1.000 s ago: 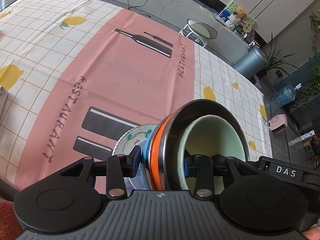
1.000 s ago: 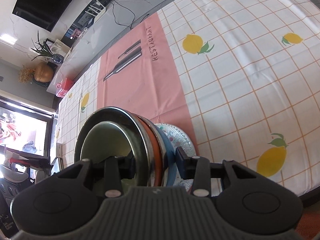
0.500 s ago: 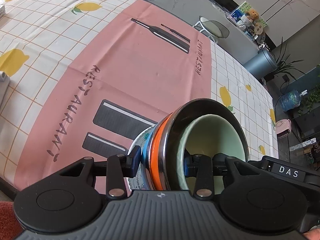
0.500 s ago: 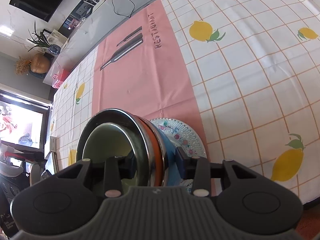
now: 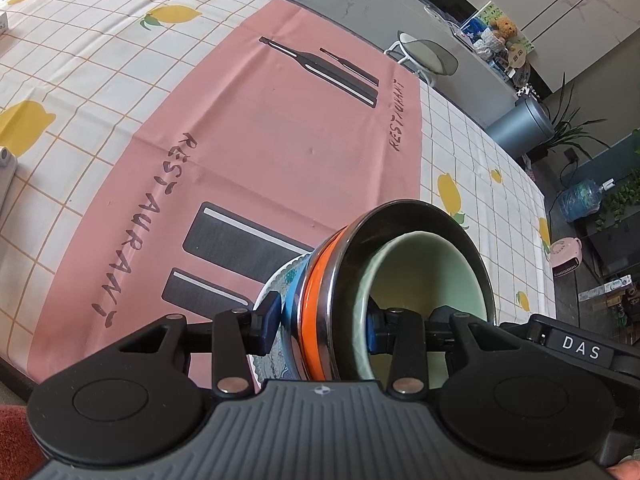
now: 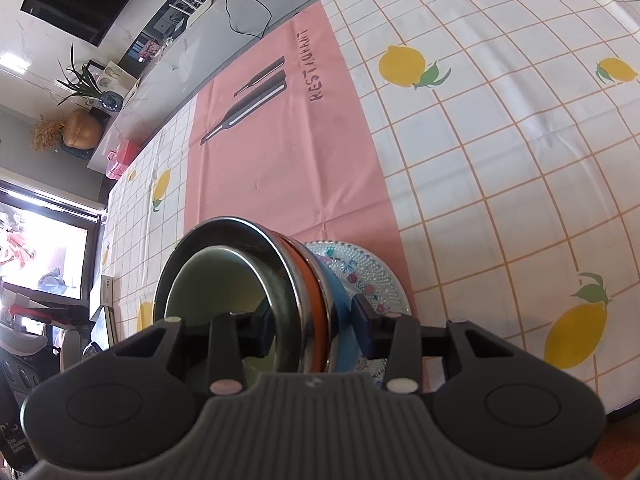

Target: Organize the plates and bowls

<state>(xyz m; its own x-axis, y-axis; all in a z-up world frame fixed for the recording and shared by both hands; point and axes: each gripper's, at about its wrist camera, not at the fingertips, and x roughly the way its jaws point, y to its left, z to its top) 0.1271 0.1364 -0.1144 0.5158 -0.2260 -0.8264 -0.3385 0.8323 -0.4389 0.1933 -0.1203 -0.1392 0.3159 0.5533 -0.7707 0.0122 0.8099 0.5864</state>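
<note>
Between both grippers [image 5: 322, 322] [image 6: 314, 322] nested bowls [image 5: 404, 264], teddy bear [image 5: 505, 28] left view only

Pale green bowl [image 5: 424, 276] nested in steel bowl [image 5: 404, 216] with orange band, blue bowl [image 6: 340, 300], floral beaded plate [image 6: 368, 272]; tablecloth [image 5: 100, 80] white-checked with lemons, pink panel

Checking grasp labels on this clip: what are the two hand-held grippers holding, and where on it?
Both grip the nested stack of bowls by its rim wall, on opposite sides: left hand-held gripper, right hand-held gripper, one finger inside the green bowl, one outside.
</note>
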